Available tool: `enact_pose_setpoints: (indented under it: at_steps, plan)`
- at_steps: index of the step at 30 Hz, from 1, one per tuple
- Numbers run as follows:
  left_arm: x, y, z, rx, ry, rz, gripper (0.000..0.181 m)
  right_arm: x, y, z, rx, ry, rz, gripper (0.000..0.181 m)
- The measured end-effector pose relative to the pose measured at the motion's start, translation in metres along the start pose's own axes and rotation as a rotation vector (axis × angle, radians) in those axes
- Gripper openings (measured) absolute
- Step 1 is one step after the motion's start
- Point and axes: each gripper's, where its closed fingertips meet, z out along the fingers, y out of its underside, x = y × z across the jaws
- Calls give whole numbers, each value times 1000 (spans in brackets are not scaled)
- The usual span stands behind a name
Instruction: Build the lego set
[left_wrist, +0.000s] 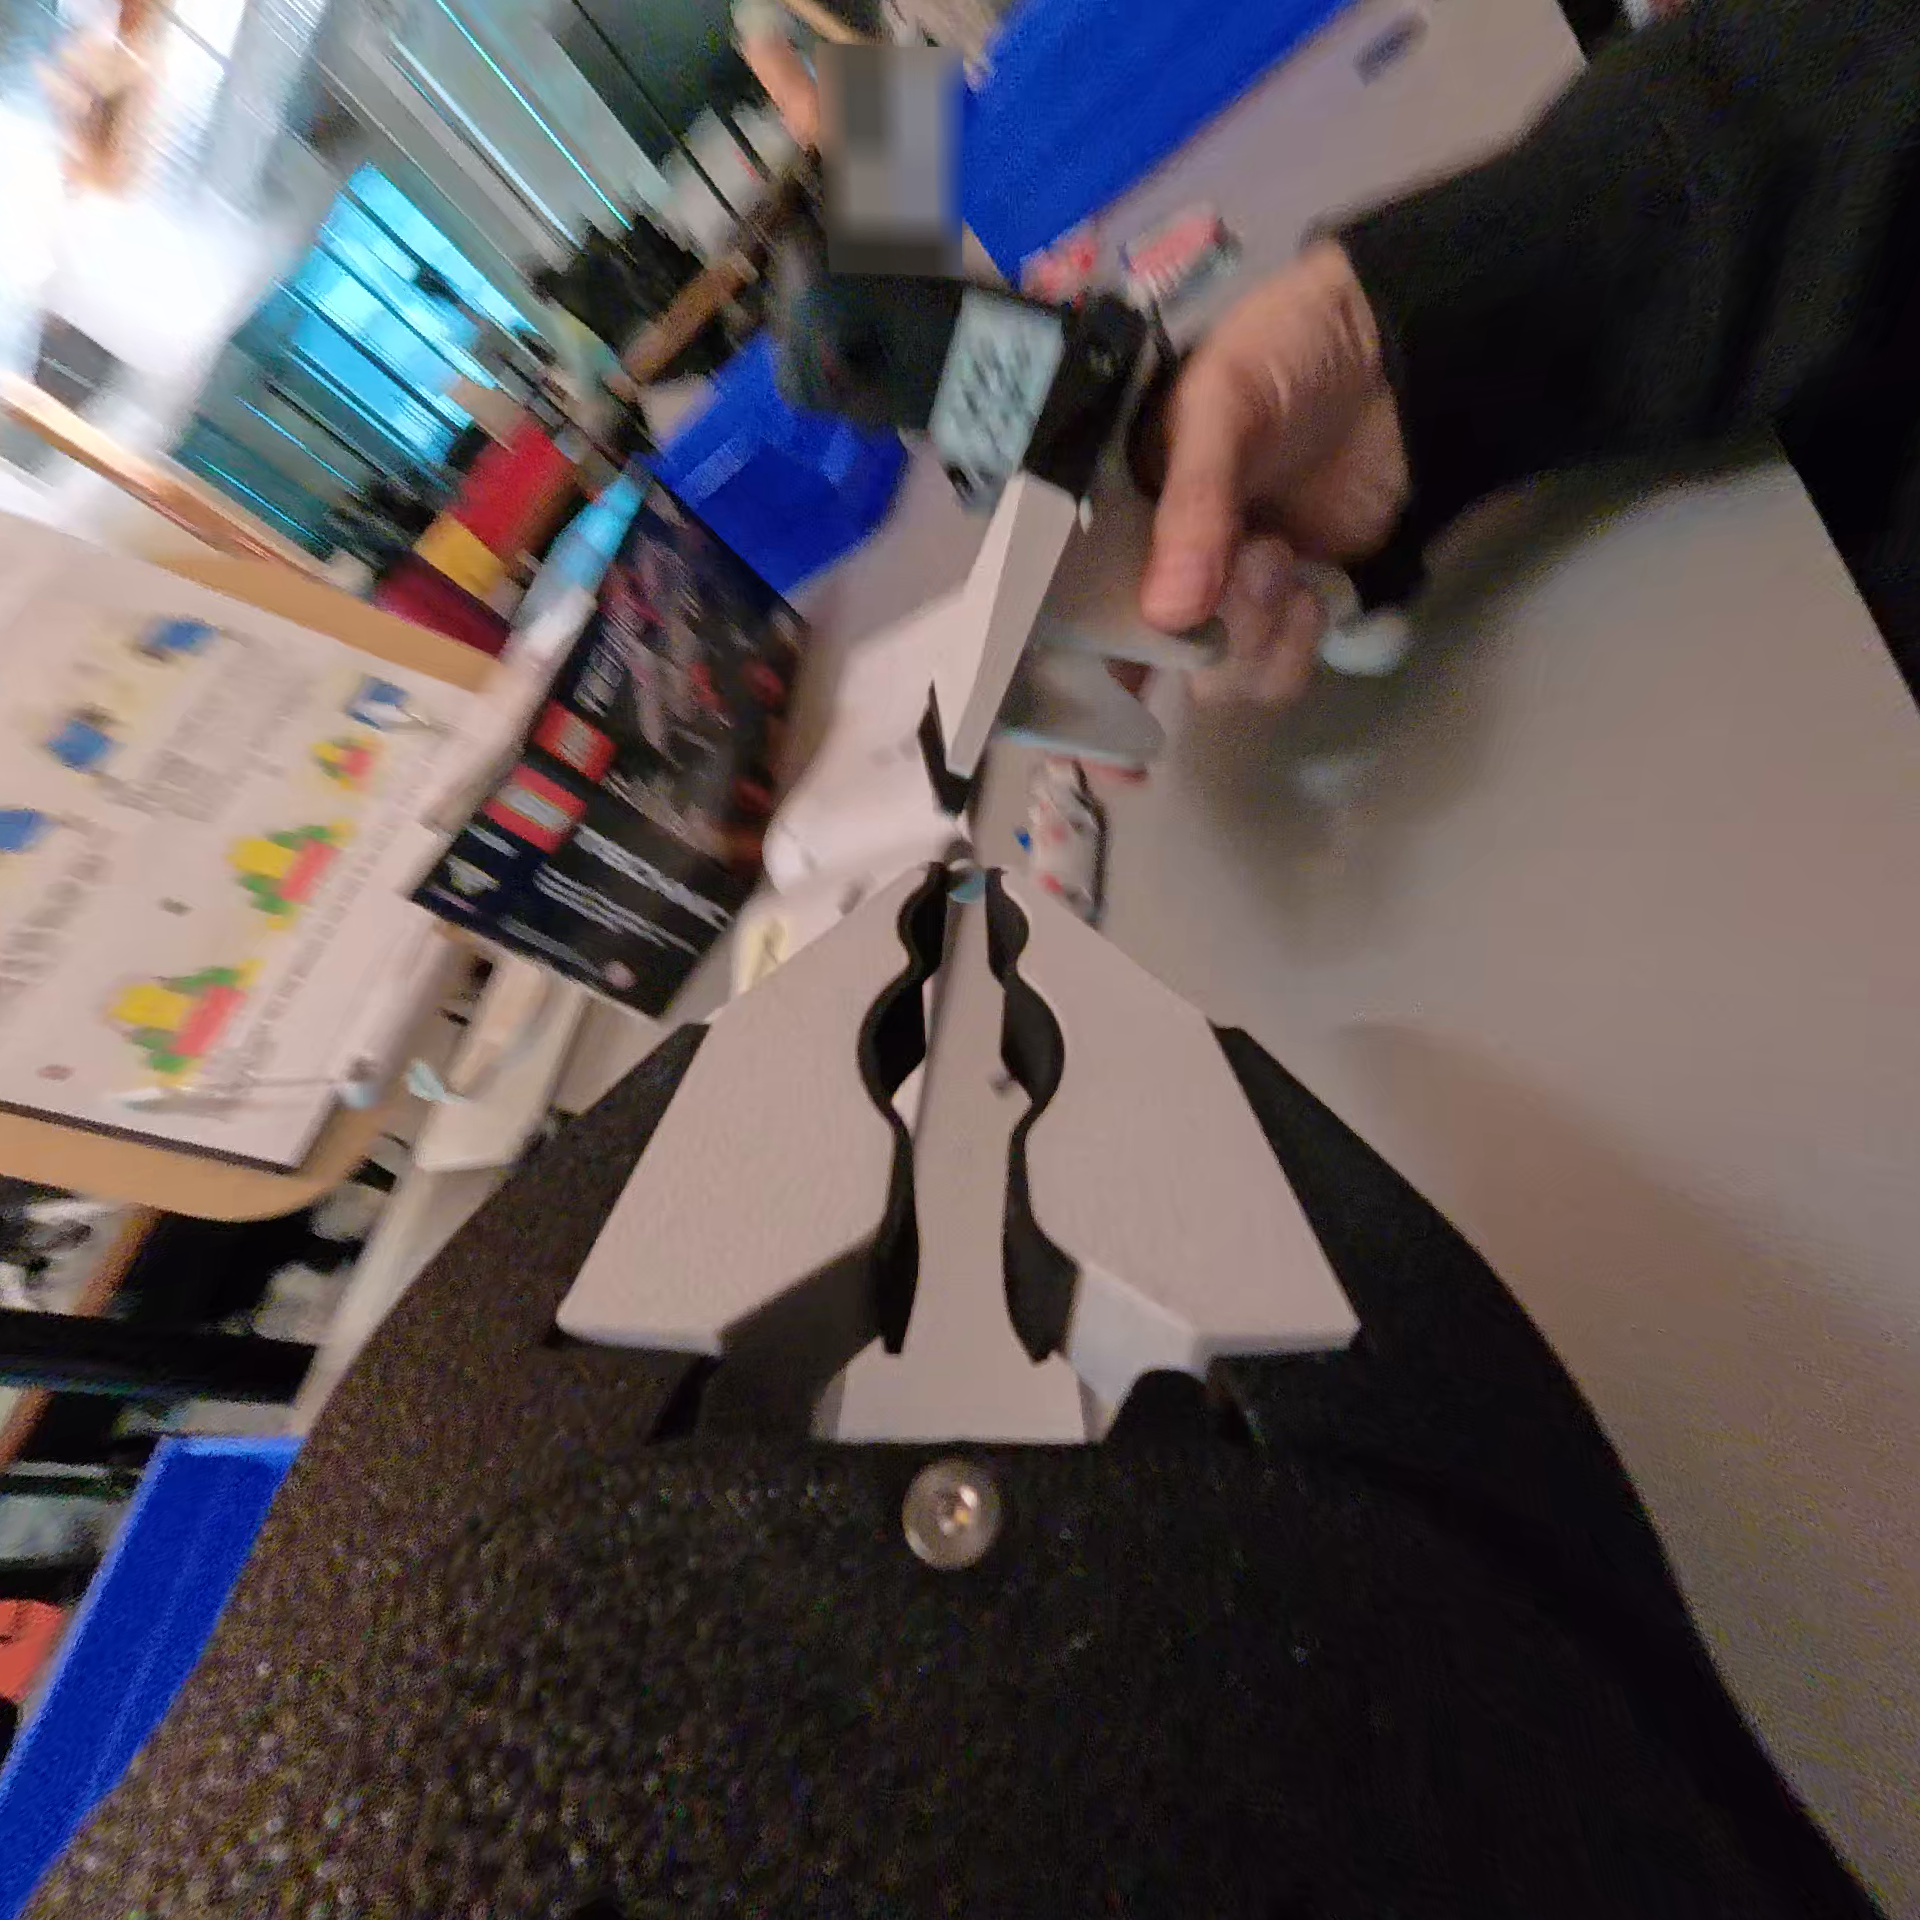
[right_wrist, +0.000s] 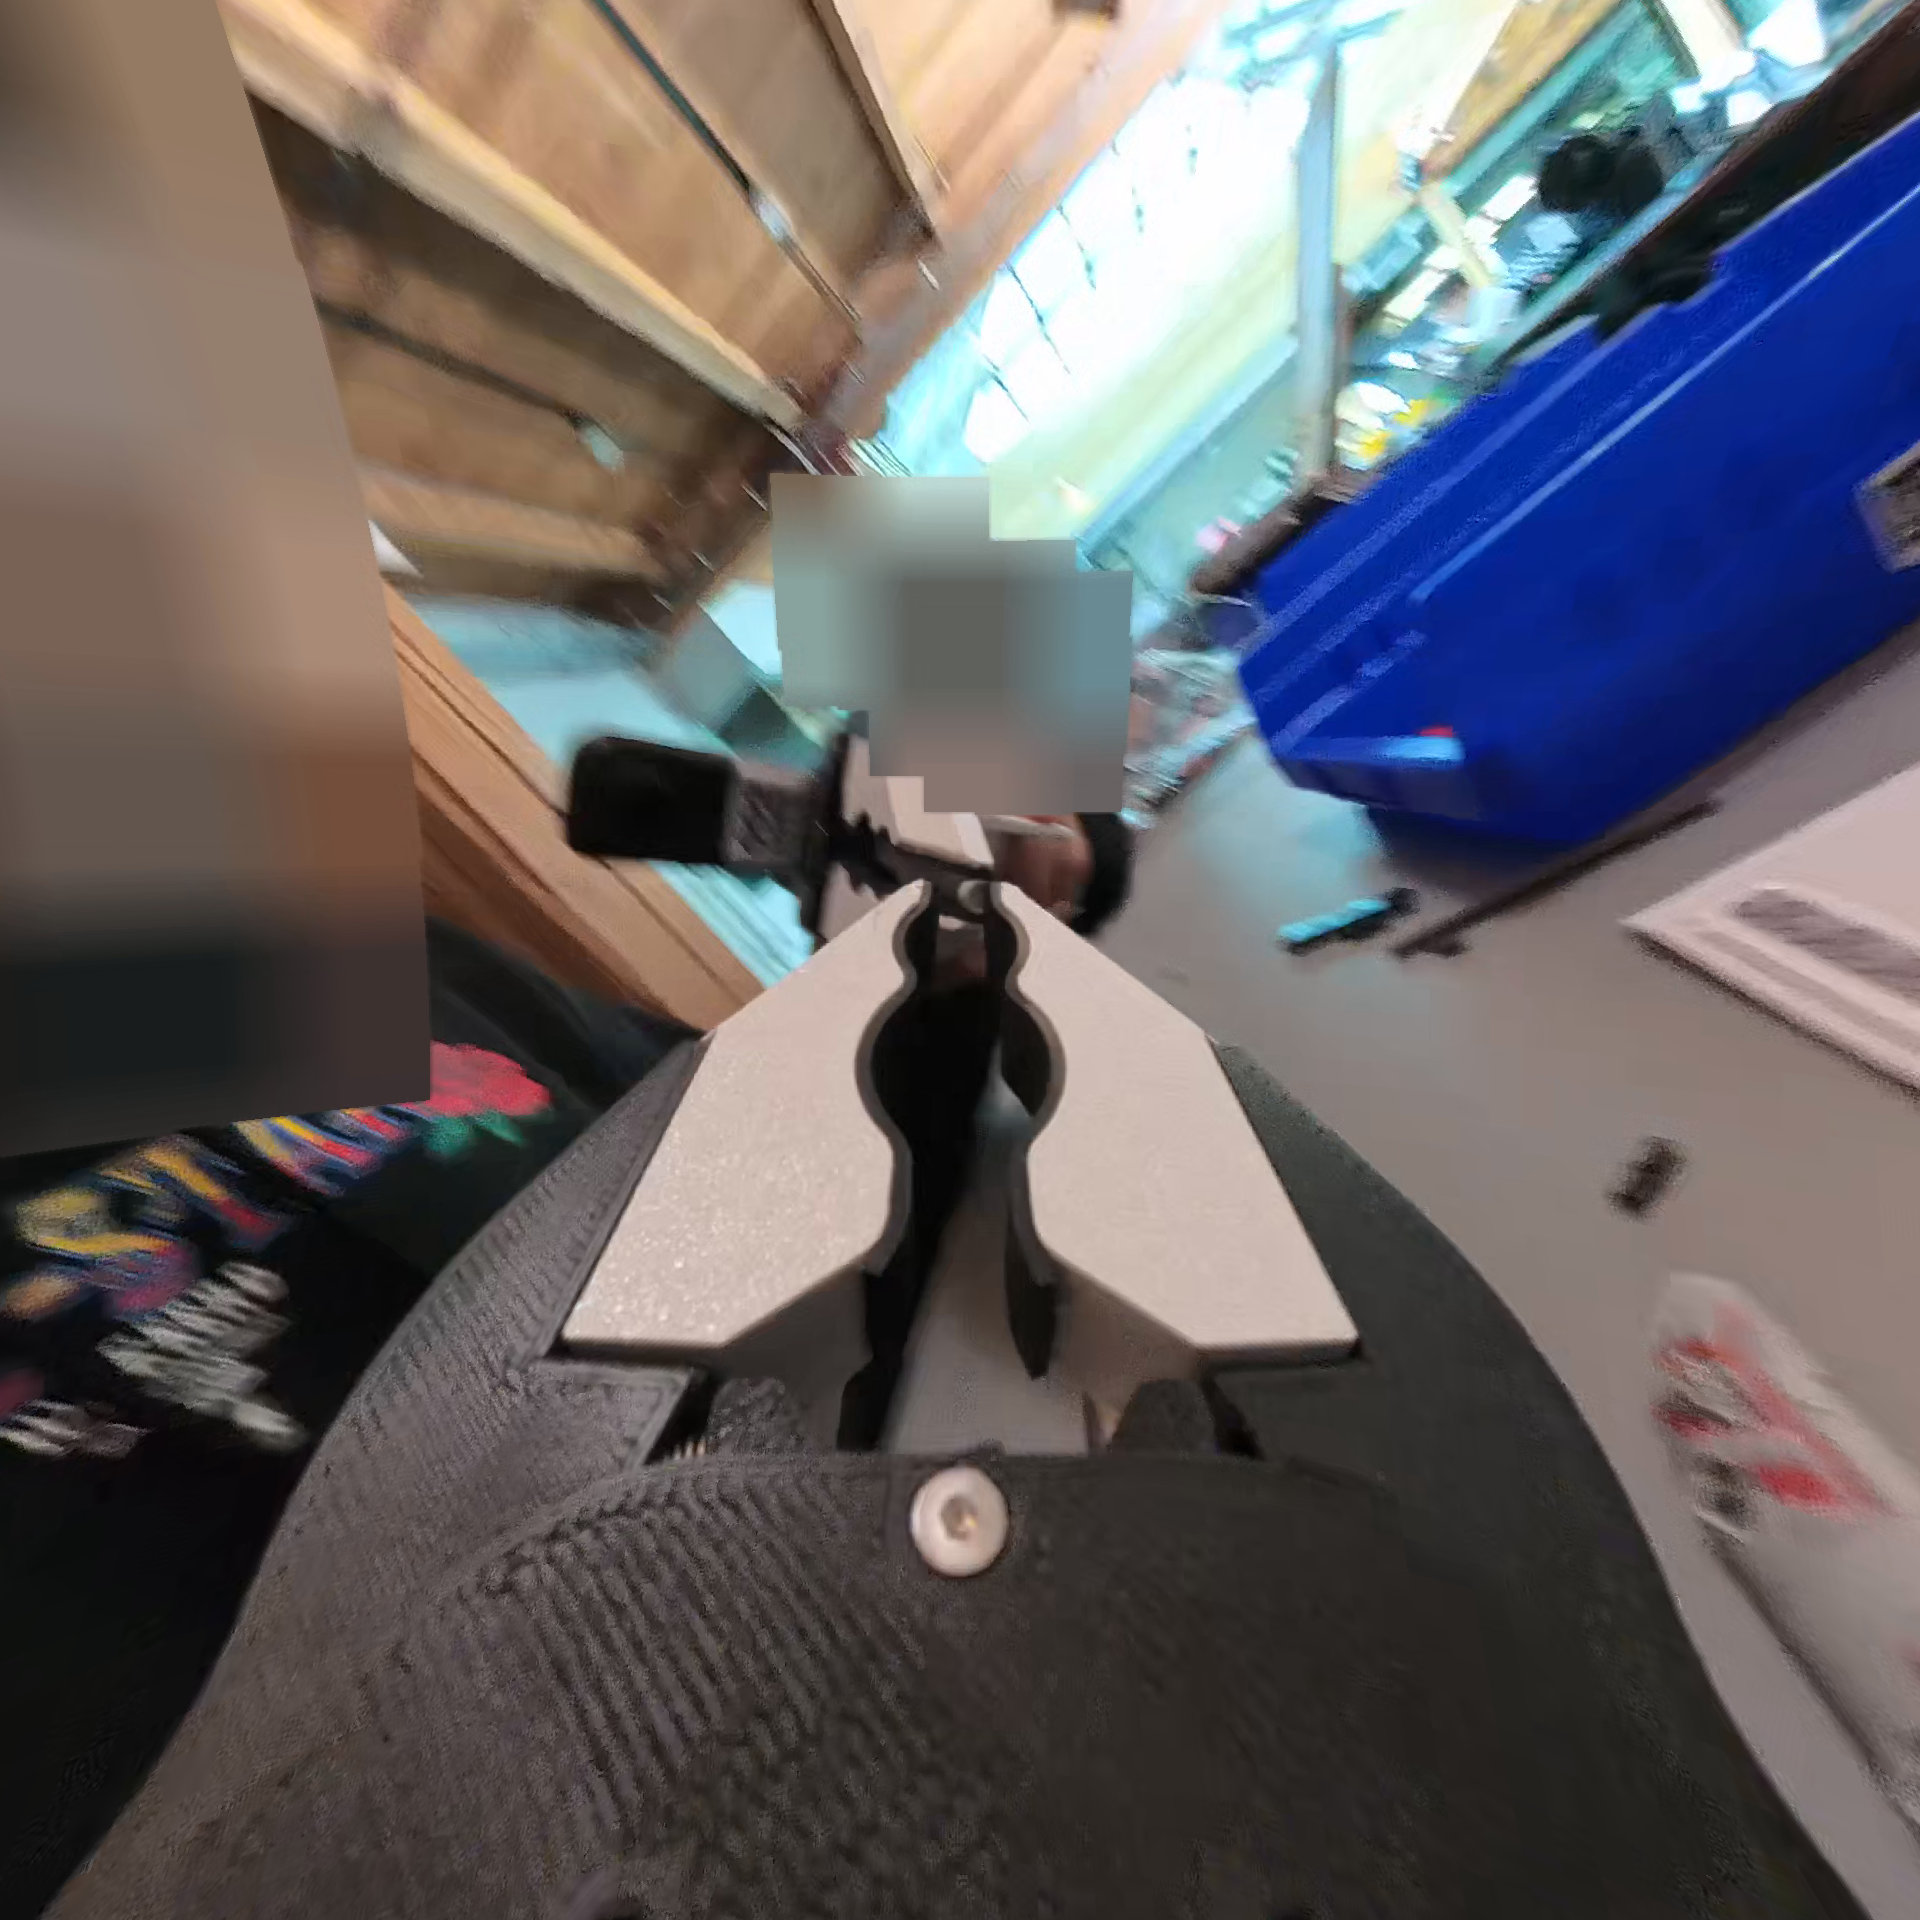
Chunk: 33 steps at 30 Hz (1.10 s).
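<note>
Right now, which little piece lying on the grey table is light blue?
The short flat light-blue piece, farthest away, just left of the long dark rod. The small black piece lying nearer is dark too.

Grey table (left_wrist: 1558, 831) carrying everything, blurred in both views. In the left wrist view: dark box (left_wrist: 634, 790) lying at nine o'clock, white sheet (left_wrist: 862, 769) just beside it toward centre, red-and-white bag (left_wrist: 1065, 831) at twelve. In the right wrist view: blue bin (right_wrist: 1590, 582) sitting at two o'clock, teal piece (right_wrist: 1335, 920) and dark rod (right_wrist: 1558, 883) lying below it, white booklet (right_wrist: 1797, 935) at three, small dark piece (right_wrist: 1642, 1174) and red-and-white bag (right_wrist: 1756, 1423) at four.
</note>
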Motion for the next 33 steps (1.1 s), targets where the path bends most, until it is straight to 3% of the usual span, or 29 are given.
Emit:
enact_pose_setpoints:
  at_steps: [5,8,12,18,33]
  plan:
    - [30,48,2,-224,329,-20,4,54,43,-23,-495,470,-522,13]
    - [39,66,10,-313,469,11,4,68,63,-21,-679,509,-712,17]
    - [45,77,19,-381,600,29,4,80,90,-15,-837,446,-769,23]
    - [55,81,23,-449,725,56,4,91,97,-19,-905,458,-793,15]
    - [61,90,25,-569,805,81,4,91,99,-19,-914,447,-784,6]
